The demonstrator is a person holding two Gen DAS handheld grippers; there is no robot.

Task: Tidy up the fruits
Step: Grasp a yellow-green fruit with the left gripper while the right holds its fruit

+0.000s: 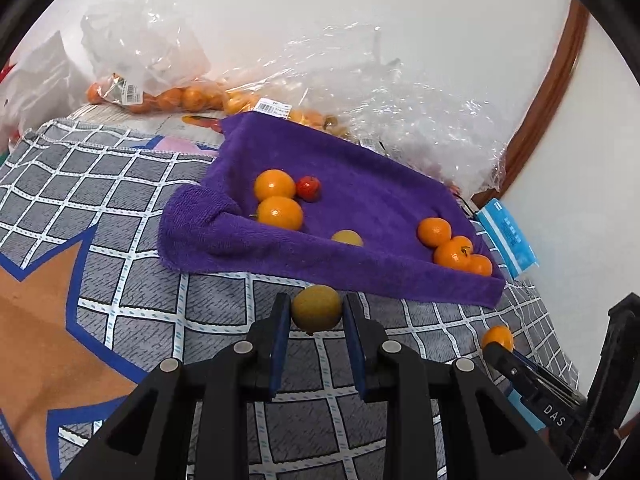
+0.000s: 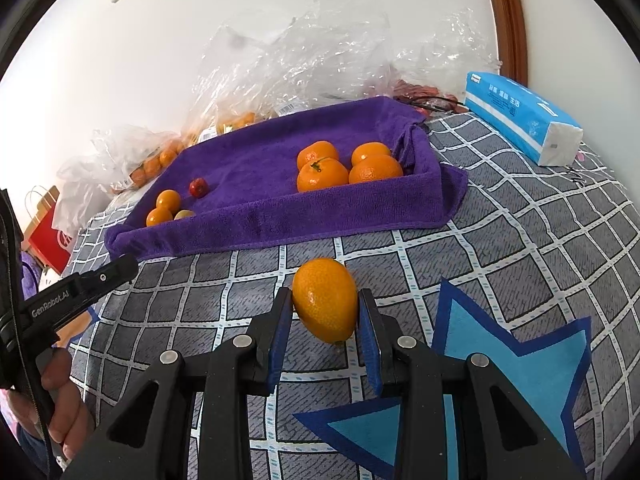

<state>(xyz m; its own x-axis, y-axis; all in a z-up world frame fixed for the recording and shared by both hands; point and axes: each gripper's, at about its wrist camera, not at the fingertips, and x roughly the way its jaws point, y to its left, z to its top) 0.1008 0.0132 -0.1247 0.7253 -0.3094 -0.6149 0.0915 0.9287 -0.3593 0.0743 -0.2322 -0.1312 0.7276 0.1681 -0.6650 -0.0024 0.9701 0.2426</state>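
At lower centre, the left gripper (image 1: 316, 312) is clamped on a small yellow-green round fruit (image 1: 317, 307), the right gripper (image 2: 324, 312) on an oval orange kumquat (image 2: 325, 305). Both are judged light, smooth and bruisable; gentle grips across the middle are advised.

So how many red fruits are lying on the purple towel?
1: a small red fruit beside two orange fruits near the purple towel's far-left part. Others may be hidden behind the folds.
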